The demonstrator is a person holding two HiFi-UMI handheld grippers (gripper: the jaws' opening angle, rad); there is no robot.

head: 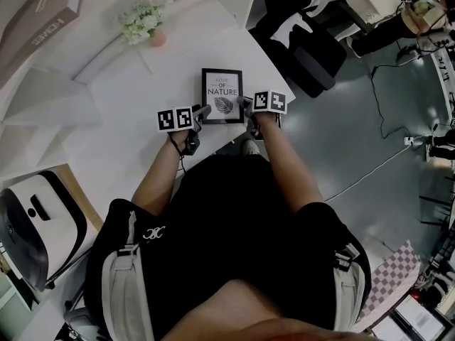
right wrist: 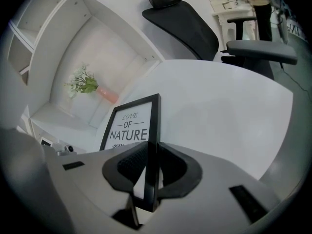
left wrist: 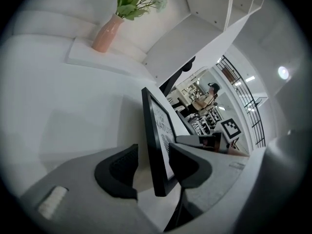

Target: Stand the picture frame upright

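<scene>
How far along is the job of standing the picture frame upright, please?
Done: the picture frame sits between both pairs of jaws. In hand: the right hand-held gripper clamps its right edge; the left hand-held gripper straddles its left edge, with a gap showing. Left: stand it free on the table and release.

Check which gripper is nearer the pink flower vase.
Left. The left gripper straddles the picture frame's left edge, on the vase's side; the right gripper clamps the frame's right edge, farther away.
</scene>
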